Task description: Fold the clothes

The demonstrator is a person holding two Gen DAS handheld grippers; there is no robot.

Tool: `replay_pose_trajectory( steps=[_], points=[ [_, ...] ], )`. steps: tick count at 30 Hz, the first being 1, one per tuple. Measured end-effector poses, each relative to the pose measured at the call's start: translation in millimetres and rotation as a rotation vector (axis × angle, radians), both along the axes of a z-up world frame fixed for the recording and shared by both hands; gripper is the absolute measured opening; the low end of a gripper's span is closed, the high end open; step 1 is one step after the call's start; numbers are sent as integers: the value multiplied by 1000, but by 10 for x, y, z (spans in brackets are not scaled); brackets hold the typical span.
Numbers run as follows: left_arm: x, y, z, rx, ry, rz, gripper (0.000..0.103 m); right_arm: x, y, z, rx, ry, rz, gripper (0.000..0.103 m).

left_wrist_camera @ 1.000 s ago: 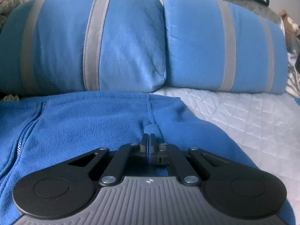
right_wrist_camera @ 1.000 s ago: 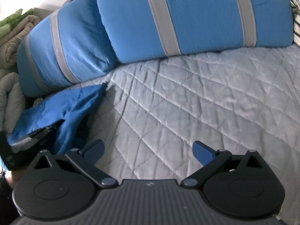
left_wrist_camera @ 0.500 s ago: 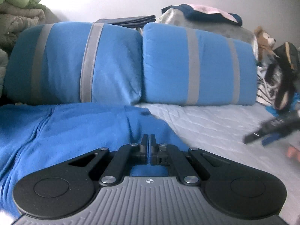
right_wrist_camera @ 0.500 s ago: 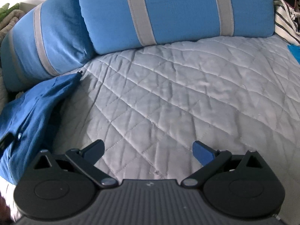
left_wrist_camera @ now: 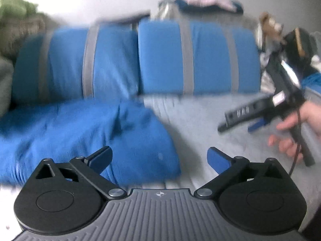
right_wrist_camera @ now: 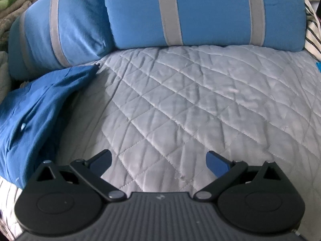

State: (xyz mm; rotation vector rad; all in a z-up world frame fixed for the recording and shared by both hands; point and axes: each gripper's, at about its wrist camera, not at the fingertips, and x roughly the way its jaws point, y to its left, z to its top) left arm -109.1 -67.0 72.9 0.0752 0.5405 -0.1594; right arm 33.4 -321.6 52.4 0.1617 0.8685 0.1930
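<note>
Left wrist view: picture smeared, fine detail lost.
My left tool: jaws opening and spread wide; blue pads clear of the cloth, nothing gripped between them.
Blue garment: bunched heap on the bed, lying toward the bed's left side and just in front of the pillows at the head edge. Its near right corner lies under and between my left tool's fingers, released.
Bed cover: grey quilt, bare to the right of the garment.
Left pillow: blue with grey stripes, standing along the head edge.
Right pillow: same pattern, touching the left pillow.
My right tool, seen from outside: above the bare quilt toward the bed's right side, well apart from the garment; my right hand holds its handle. Jaw state unreadable here.
Pile behind pillows: dark and pink fabrics, blurred.

Right wrist view: sharp.
My right tool: jaws wide apart, released, nothing between them; only bare quilt beneath.
Blue garment: crumpled at the bed's left side, its far tip near the left pillow; a small pale snap or button shows on it. Apart from my right tool.
Right pillow: along the head edge, overlapping the left pillow's end.
Striped fabric: white with dark stripes, at the bed's right edge.
</note>
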Motion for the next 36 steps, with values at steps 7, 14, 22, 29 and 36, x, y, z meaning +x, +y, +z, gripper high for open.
replay_pose_trajectory(
  steps=[7, 14, 22, 29, 36],
  points=[
    [274, 74, -305, 16, 208, 157, 103, -19, 36, 45, -76, -69, -14, 103],
    [562, 150, -487, 19, 258, 193, 103, 26, 72, 48, -147, -74, -38, 103],
    [578, 135, -503, 36, 259, 189, 103, 62, 232, -170, -225, 52, -11, 103],
    [566, 67, -440, 44, 332, 234, 103, 96, 250, -176, -226, 72, -67, 103],
    [510, 89, -452, 34, 305, 225, 103, 26, 297, -197, -240, 44, -97, 103]
  ],
)
